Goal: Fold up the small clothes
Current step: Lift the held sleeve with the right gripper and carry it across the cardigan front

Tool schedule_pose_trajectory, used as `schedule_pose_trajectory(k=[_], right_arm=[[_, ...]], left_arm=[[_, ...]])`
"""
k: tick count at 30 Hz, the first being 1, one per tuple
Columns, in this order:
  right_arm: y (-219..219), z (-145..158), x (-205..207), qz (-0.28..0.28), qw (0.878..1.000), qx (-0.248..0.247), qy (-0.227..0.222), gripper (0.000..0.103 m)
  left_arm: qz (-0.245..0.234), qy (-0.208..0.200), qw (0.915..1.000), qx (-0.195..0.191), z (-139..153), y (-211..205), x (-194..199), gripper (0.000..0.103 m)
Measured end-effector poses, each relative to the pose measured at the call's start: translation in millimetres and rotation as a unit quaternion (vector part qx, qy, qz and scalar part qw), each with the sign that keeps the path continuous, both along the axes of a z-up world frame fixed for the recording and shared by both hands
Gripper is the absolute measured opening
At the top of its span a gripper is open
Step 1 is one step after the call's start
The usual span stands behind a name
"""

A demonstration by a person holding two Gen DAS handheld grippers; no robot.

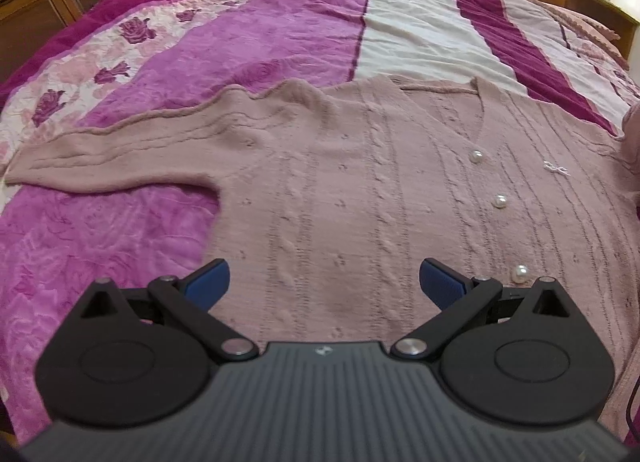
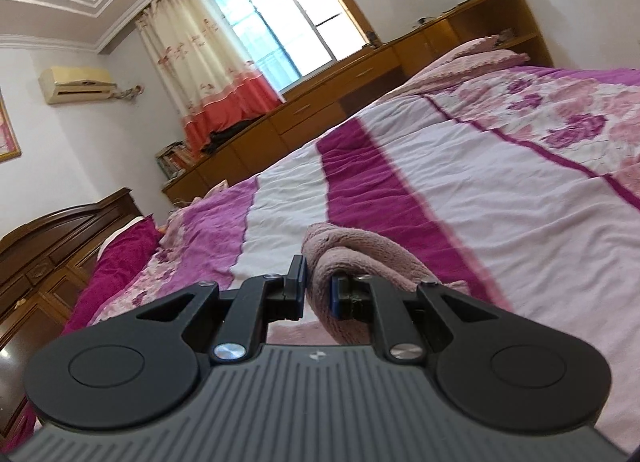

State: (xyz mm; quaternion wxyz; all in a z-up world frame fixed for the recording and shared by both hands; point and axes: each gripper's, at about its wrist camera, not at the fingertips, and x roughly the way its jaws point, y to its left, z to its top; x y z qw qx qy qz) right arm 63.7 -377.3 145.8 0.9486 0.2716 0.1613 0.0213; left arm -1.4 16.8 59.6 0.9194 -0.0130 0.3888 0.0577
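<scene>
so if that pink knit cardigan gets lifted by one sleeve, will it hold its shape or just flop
Likely flop: the cardigan lies limp on the bedspread, rippled along its edge. The knit bunched in the right gripper already droops over its fingers, so it probably sags. The fuzzy yarn looks grippy, so slipping seems unlikely. The pearl buttons add little weight.

A purple floral bedspread (image 1: 256, 42), wooden cabinets (image 2: 332, 102), a curtained window (image 2: 276, 14), an air conditioner (image 2: 76, 82).

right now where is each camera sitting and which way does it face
Left wrist: rides the open left claw, angled down at the pink cardigan spread on the bed.
Right wrist: rides the right claw, shut on a cardigan fold, facing nearly level, tilted, toward the window.
Shared: cardigan, purple bedspread, wooden cabinets.
</scene>
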Motion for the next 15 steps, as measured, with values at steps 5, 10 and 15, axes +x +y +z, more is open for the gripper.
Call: schedule_pose_trajectory(k=[5, 10, 15], right_arm=[[39.6, 9.1, 10.1, 0.022, 1.000, 0.015, -0.008, 0.013], [84.7, 13.5, 20.3, 0.048, 0.999, 0.013, -0.015, 0.013], [132.2, 1.6, 29.8, 0.075, 0.997, 0.012, 0.000, 0.013]], left_arm=[[0.012, -0.012, 0.9999, -0.003, 5.4, 12.2, -1.7, 0.103], [0.020, -0.019, 0.9996, -0.011, 8.3, 22.9, -4.0, 0.103], [0.029, -0.018, 0.9993, -0.018, 6.7, 34.8, -4.7, 0.103]])
